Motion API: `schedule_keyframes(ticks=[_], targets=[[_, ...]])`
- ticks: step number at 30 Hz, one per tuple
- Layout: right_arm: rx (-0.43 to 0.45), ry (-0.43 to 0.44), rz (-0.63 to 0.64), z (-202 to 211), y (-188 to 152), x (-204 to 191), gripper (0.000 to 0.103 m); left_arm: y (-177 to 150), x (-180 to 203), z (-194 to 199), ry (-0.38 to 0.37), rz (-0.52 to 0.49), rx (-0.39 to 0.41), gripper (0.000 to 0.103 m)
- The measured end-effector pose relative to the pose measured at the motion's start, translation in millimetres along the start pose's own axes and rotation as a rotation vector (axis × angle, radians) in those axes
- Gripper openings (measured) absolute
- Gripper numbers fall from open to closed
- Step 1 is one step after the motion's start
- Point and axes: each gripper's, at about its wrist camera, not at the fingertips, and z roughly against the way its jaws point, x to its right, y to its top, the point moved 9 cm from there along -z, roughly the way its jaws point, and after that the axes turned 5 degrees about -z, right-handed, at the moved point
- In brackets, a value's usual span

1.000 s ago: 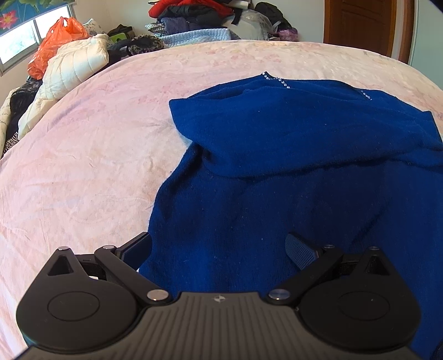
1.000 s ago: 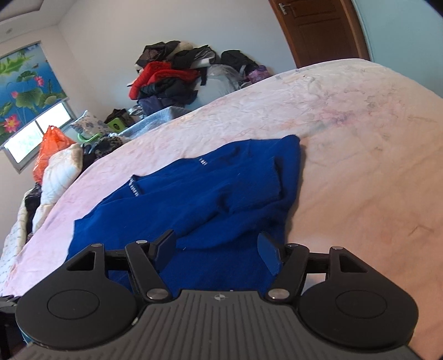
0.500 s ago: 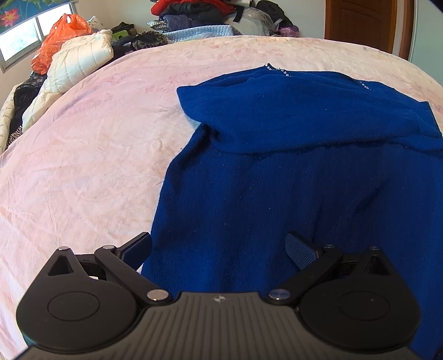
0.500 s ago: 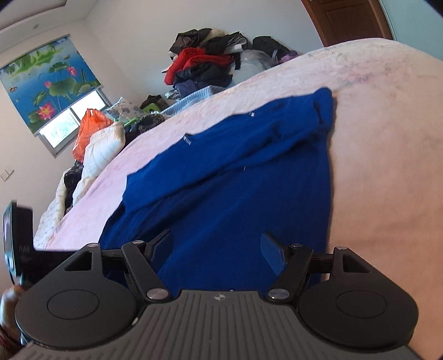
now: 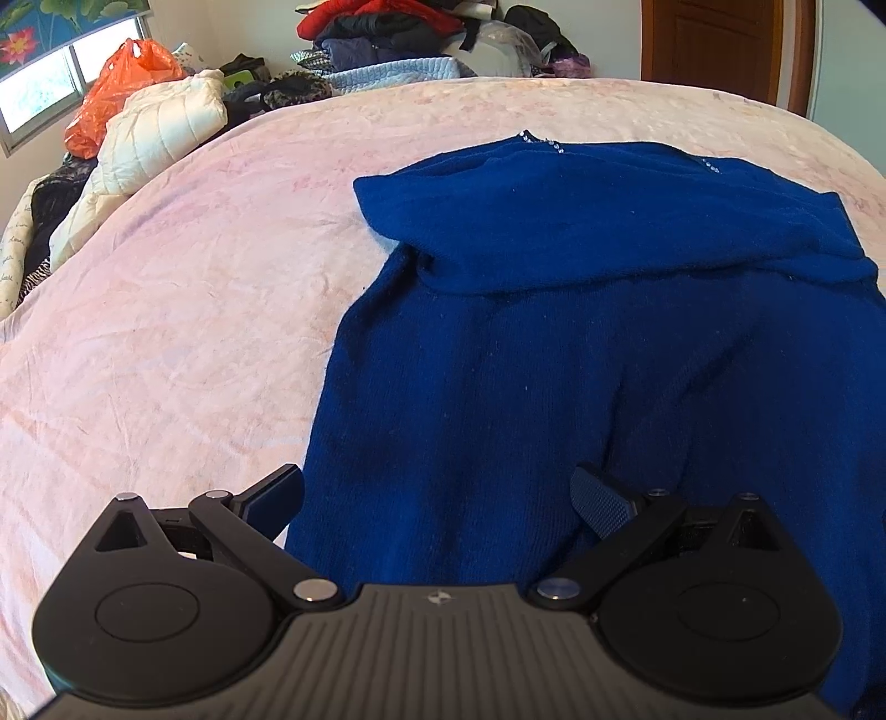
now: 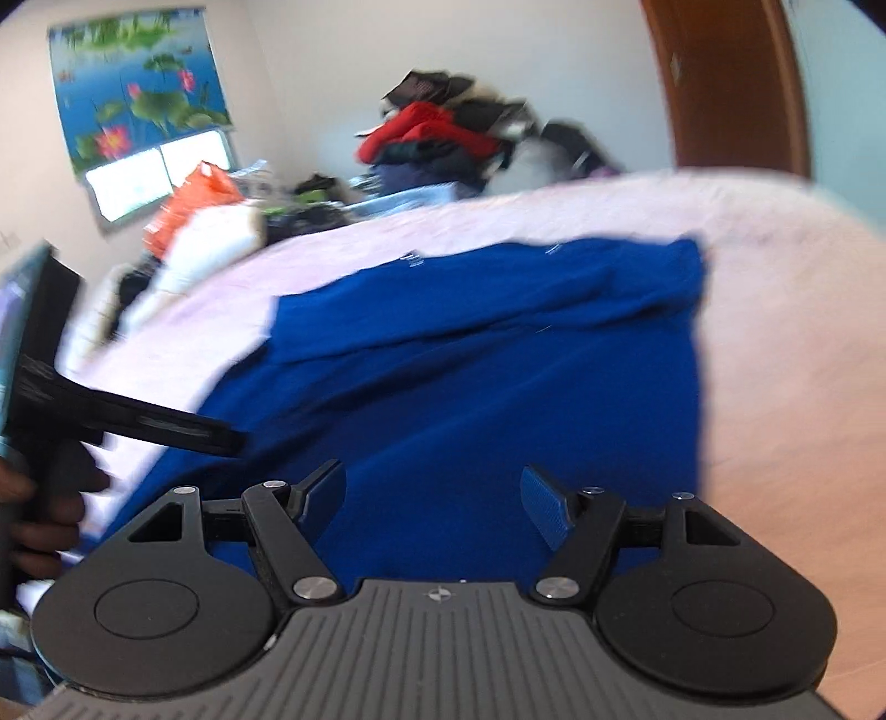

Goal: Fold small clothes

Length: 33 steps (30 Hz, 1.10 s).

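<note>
A dark blue knit sweater (image 5: 581, 343) lies on the pink bedspread (image 5: 166, 310), its upper part folded over the body. It also shows in the right wrist view (image 6: 498, 365), blurred. My left gripper (image 5: 437, 498) is open and empty, low over the sweater's near left hem. My right gripper (image 6: 434, 498) is open and empty over the sweater's near edge. In the right wrist view the left gripper (image 6: 138, 426) shows at the left, held by a hand.
A white padded jacket (image 5: 149, 144) and an orange bag (image 5: 122, 83) lie at the bed's far left. A pile of clothes (image 5: 398, 39) sits beyond the far edge. A wooden door (image 5: 720, 50) stands at the back right.
Both grippers stay open. The right gripper has swung left and lower over the sweater's near edge, so the left gripper has come into its view. The left gripper has shifted slightly.
</note>
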Motion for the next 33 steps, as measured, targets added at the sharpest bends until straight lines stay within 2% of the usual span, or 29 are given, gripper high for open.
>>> schedule_keyframes(ticks=[3, 7, 11, 14, 17, 21, 24, 29, 33], targets=[[-0.038, 0.075, -0.086, -1, -7, -1, 0.075, -6, 3, 4, -0.019, -0.001, -0.002, 0.103], [-0.021, 0.168, -0.083, -4, -10, -20, 0.074, -10, 9, 11, -0.037, -0.011, -0.002, 0.103], [-0.034, 0.116, -0.025, -4, -12, -24, 0.074, -14, 9, 17, -0.035, -0.027, 0.004, 0.103], [-0.037, 0.119, -0.036, 7, -7, -18, 0.074, -19, 8, 19, -0.040, -0.024, -0.006, 0.103], [-0.028, 0.080, -0.023, 18, -1, -7, 0.074, -23, 6, 20, -0.050, -0.022, -0.010, 0.103], [-0.087, 0.060, -0.057, 14, -9, 9, 0.076, -26, 4, 20, -0.048, -0.023, -0.014, 0.103], [-0.128, 0.104, -0.103, 13, -18, 9, 0.076, -27, 2, 21, -0.053, -0.022, -0.011, 0.103], [-0.110, 0.080, -0.086, 30, -15, 11, 0.076, -31, 0, 27, -0.071, -0.027, 0.005, 0.103], [-0.119, 0.090, -0.148, 44, -16, 20, 0.080, -40, -3, 36, -0.108, -0.035, 0.021, 0.103]])
